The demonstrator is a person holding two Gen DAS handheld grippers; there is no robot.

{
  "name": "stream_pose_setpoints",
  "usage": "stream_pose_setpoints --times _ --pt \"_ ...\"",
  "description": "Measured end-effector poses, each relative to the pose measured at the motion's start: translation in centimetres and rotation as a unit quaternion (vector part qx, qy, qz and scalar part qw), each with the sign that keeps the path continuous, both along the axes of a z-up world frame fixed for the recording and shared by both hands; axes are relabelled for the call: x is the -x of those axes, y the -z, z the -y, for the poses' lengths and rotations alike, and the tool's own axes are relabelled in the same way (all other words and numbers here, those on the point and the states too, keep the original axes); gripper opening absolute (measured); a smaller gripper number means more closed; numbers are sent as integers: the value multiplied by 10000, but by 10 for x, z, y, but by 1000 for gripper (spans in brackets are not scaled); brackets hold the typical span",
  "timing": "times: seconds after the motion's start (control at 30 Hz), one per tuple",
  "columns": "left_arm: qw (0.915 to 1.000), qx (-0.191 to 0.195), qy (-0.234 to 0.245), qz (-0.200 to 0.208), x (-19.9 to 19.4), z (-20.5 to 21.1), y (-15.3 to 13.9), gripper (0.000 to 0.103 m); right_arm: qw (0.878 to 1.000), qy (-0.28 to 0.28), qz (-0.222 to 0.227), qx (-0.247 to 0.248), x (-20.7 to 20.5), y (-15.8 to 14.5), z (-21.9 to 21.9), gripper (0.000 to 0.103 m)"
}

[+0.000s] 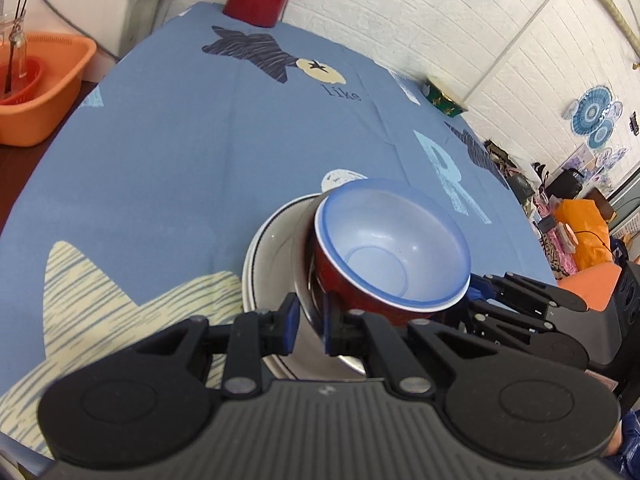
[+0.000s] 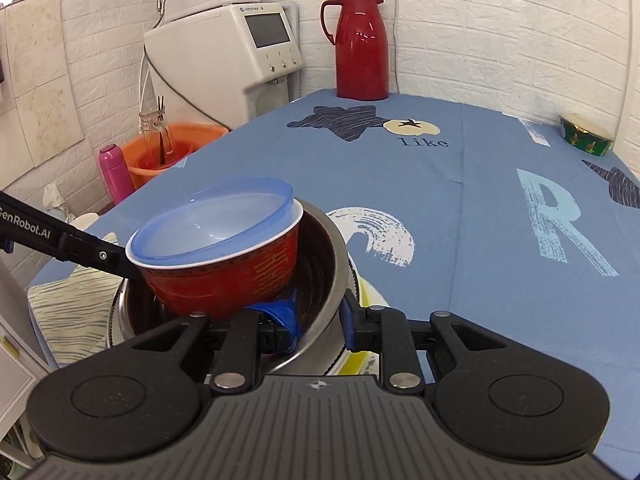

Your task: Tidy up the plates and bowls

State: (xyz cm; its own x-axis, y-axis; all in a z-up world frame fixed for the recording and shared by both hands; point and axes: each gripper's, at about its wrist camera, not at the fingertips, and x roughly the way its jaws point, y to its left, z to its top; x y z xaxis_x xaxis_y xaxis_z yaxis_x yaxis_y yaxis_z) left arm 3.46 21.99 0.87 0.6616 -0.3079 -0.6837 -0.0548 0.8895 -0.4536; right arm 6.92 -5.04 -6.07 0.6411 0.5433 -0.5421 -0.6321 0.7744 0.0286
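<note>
Left gripper (image 1: 310, 330) is narrowly spread, its pads straddling the near rim of the steel bowl (image 1: 310, 300); actual clamping can't be confirmed. Right gripper (image 2: 322, 322) sits wider, one pad inside and one outside the steel bowl's wall on the opposite side. Inside it the red bowl (image 2: 240, 276) is tilted, with the blue plastic bowl (image 2: 216, 224) nested askew on top; all rest on plates (image 1: 268, 252) on the blue tablecloth (image 1: 200, 140). Risk: an uneven lift tips the leaning stack, and the light plastic bowl slides off.
</note>
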Motion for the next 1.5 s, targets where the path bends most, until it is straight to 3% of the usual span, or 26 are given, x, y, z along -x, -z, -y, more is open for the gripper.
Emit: stream_pose_setpoints --times 0.2,0.27,0.3,0.33,0.37,0.43,0.5,0.67,0.83,0.87,0.93,1.13,1.5 --pt "9998 -151 -120 61 3 -3 -4 3 9995 -37 -273 -154 -4 -4 8 9" --pt "9992 -307 -225 82 5 -4 -5 25 9996 42 -237 -157 -3 -7 13 12" --pt "9988 -350 -307 122 6 -6 -5 52 9996 87 -225 -164 -3 -7 16 12" --pt "9986 -326 -362 190 9 -8 -6 70 9995 171 -223 -164 -3 -8 19 13" --pt "9986 -224 -373 311 12 -10 -7 75 9993 242 -213 -195 -2 -8 23 14" --pt "9979 -141 -390 497 20 -11 -13 75 9985 286 -281 -385 -2 -9 33 16" --pt "9964 -303 -447 651 25 -7 -22 77 9978 317 -339 -482 -2 -10 38 17" --pt "9939 -565 -395 858 22 11 -38 78 9969 622 -209 -426 -2 -14 47 19" --pt "9929 -548 -214 1038 9 37 -49 80 9923 1087 -334 -495 -9 -12 66 21" --pt "9927 -536 -174 1065 5 43 -50 83 9910 1194 -364 -481 -10 -11 70 22" --pt "9913 -583 -193 1165 -1 57 -53 102 9884 1386 -401 -466 -12 -9 77 23" --pt "9830 -988 87 1542 -11 107 -67 102 9786 1958 -537 -342 -18 -2 95 24" --pt "9763 -1396 446 1593 -7 167 -61 102 9571 2444 -920 -1258 -8 5 135 28"
